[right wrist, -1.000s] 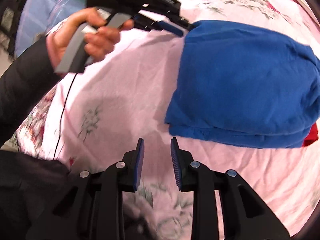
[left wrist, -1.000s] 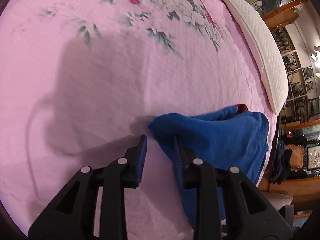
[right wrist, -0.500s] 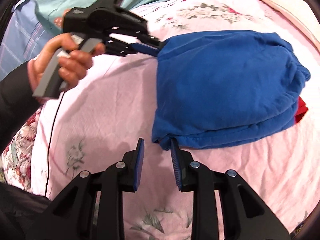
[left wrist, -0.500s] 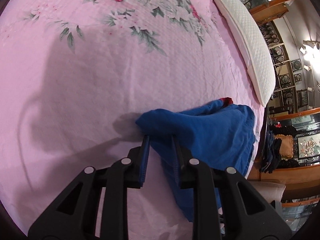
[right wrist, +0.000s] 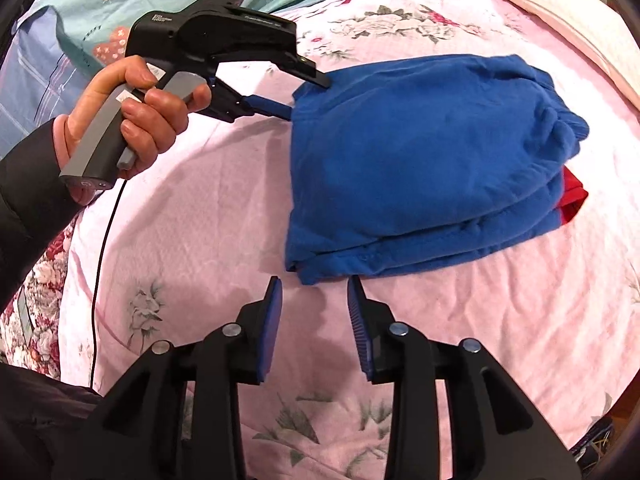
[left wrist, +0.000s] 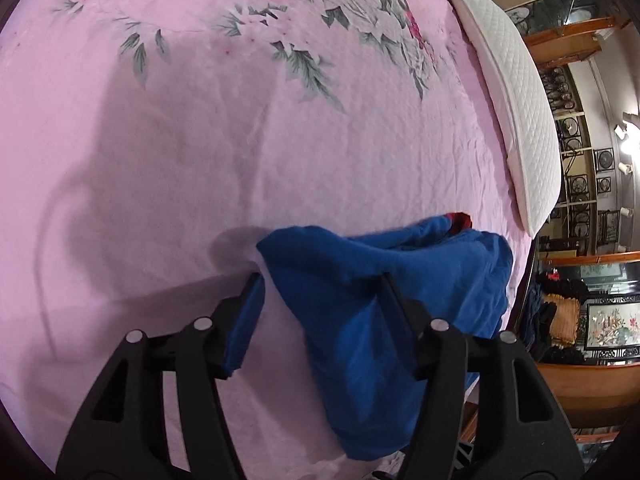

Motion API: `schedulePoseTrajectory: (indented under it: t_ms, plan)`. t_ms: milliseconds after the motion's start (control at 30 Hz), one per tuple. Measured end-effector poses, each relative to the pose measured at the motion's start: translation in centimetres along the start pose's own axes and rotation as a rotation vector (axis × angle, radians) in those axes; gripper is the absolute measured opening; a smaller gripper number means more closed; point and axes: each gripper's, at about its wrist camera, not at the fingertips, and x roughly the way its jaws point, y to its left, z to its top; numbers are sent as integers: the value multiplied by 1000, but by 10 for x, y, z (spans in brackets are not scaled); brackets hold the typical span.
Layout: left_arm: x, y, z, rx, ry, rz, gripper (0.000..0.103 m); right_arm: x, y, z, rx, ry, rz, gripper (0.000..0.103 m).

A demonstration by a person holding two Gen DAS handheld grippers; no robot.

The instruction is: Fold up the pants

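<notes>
Bed point(left wrist: 280, 140): covered by a pink quilted spread with a floral print; it fills the field ahead of both tools. A white quilted pillow point(left wrist: 516, 120) lies along the far edge, ahead and to the right of the left tool.

Pants point(right wrist: 420, 160): blue, folded into a compact stack of several layers, flat on the spread. A red patch point(right wrist: 574, 196) shows at the stack's edge, far right of the right tool. In the left wrist view the pants point(left wrist: 380, 300) sit directly ahead and to the right, with the fabric running down between the fingers.

Left tool point(left wrist: 320, 284): jaws spread wide, released. The left finger is over bare spread; the near corner of the pants lies in the gap and drapes against the right finger. Nothing is pinched. From the right wrist view the left tool point(right wrist: 308, 94) is ahead and to the left, its tips at the far left corner of the stack, touching or just beside it; the person's hand point(right wrist: 132, 120) wraps the grey handle, and a black cable hangs from it.

Right tool point(right wrist: 314, 288): jaws parted, holding nothing. The near corner of the folded stack lies just ahead of the tips, about centred on the gap, not between the pads. Bare spread lies under the fingers.
</notes>
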Motion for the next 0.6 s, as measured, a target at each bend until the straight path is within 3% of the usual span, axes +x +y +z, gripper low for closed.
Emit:
schedulePoseTrajectory:
  t_ms: [100,167,267,467,600]
  plan:
    - [2,-3,1,-4,-11,-12,58,6,5,5,-15,-4,18,36]
    - [2,-5,1,-12,-21,-29,49,12,4,6,-14,6,21,36]
    - [-1,-7,0,1,-45,-29,43,26,-8,4,65,97,75,38]
    - [1,-4,1,1,-50,-30,38,14,-5,6,46,-4,69,38]
    - [2,-6,0,5,-63,-13,37,30,-1,13,48,-15,33,42]
